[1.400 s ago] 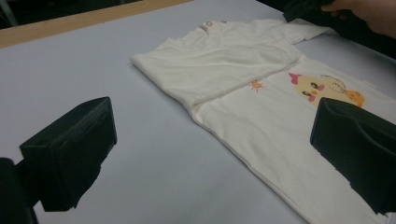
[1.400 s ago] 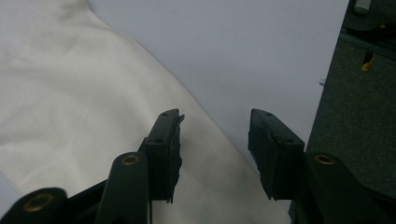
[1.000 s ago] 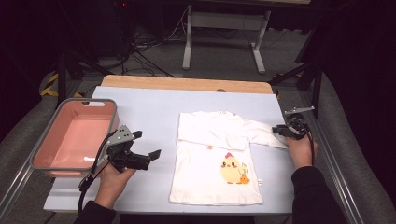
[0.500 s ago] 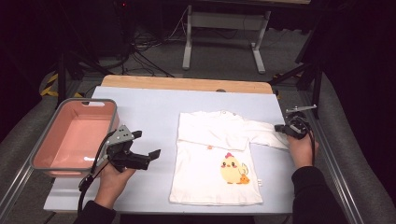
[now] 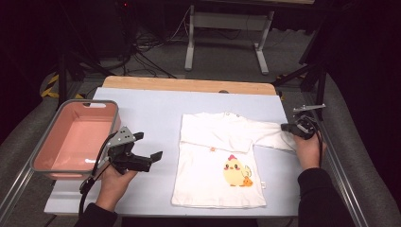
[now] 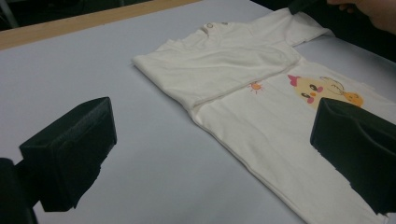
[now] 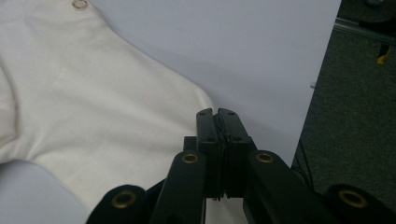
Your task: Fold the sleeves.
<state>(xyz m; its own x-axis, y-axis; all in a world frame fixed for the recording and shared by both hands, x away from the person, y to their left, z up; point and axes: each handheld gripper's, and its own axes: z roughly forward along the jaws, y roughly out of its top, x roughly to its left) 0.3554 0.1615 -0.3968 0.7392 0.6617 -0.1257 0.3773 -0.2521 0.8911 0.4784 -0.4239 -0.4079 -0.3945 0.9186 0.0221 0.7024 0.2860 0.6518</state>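
Basin (image 5: 75,139), pink with a grey rim, sits at the left edge of the pale table (image 5: 151,109). Just to its right the left gripper (image 5: 147,158) rests in the person's left hand (image 5: 113,182), jaws spread wide with nothing between them; in the left gripper view they frame bare table and the near edge of the shirt. White shirt (image 5: 222,161) lies flat right of the table's middle, a yellow chick (image 5: 235,171) printed on its chest. Its left sleeve is folded across the chest, while the right sleeve (image 5: 274,137) stretches out toward the table's right edge. At the end of that sleeve the right gripper (image 5: 288,127), held in the right hand (image 5: 307,149), has its jaws pressed together. In the right gripper view the jaws meet over the sleeve's cuff (image 7: 187,121), apparently pinching the cloth's edge, though the jaws hide the pinch itself.
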